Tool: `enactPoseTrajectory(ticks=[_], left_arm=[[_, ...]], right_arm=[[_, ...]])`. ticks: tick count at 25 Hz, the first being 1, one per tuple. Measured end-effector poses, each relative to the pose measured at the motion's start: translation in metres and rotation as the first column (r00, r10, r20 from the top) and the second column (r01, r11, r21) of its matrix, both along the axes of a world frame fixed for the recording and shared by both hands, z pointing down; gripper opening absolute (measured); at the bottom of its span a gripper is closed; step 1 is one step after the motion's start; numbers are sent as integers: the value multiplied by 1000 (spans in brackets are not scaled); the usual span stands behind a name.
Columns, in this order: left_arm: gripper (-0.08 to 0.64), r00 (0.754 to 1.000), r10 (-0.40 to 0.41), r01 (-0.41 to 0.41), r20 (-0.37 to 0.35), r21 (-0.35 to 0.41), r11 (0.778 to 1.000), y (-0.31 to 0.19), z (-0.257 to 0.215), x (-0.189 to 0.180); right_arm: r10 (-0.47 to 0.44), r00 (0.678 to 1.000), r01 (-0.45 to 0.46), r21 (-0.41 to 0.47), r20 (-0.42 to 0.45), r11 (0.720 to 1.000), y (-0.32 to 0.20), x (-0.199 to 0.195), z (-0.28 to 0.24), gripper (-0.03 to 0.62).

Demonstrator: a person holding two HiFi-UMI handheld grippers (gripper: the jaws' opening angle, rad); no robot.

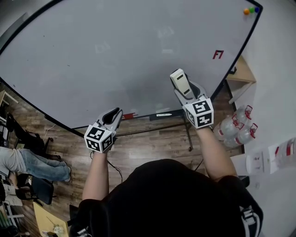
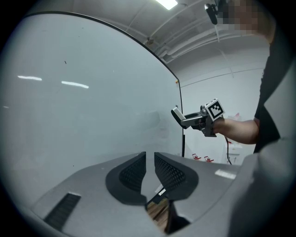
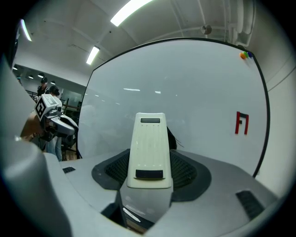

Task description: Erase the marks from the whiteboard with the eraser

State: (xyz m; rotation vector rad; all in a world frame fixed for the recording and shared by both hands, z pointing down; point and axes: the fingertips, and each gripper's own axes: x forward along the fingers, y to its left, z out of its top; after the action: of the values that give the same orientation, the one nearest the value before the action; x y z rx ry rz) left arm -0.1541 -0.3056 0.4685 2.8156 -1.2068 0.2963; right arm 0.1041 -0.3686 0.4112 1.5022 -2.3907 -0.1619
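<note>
The big whiteboard (image 1: 115, 51) carries one red mark (image 1: 218, 54) near its right edge; the same red mark (image 3: 242, 123) sits right of centre in the right gripper view. My right gripper (image 1: 181, 86) is shut on a white eraser (image 1: 178, 81), held a little off the board, left of and below the mark. The eraser (image 3: 149, 150) fills the space between the jaws. My left gripper (image 1: 112, 117) hangs low near the board's bottom edge, its jaws (image 2: 149, 172) shut and empty. The left gripper view also catches the right gripper (image 2: 194, 119).
Coloured magnets (image 1: 251, 10) stick to the board's top right corner. A red marker (image 1: 128, 115) lies on the board's tray. Water bottles (image 1: 236, 127) and a wooden shelf (image 1: 243, 71) stand to the right. A seated person's legs (image 1: 32, 163) are at the left.
</note>
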Motion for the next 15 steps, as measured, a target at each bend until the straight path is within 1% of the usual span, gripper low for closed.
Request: enactPoseTrajectory(ticks=[8, 15], left_arm=[[51, 1000, 4, -4, -7, -18, 1000, 0, 6, -1], [51, 1000, 3, -3, -8, -26, 1000, 2, 13, -1]], right_arm=[[40, 998, -37, -67, 42, 997, 7, 18, 36, 250], [49, 996, -42, -111, 69, 993, 17, 35, 67, 250]])
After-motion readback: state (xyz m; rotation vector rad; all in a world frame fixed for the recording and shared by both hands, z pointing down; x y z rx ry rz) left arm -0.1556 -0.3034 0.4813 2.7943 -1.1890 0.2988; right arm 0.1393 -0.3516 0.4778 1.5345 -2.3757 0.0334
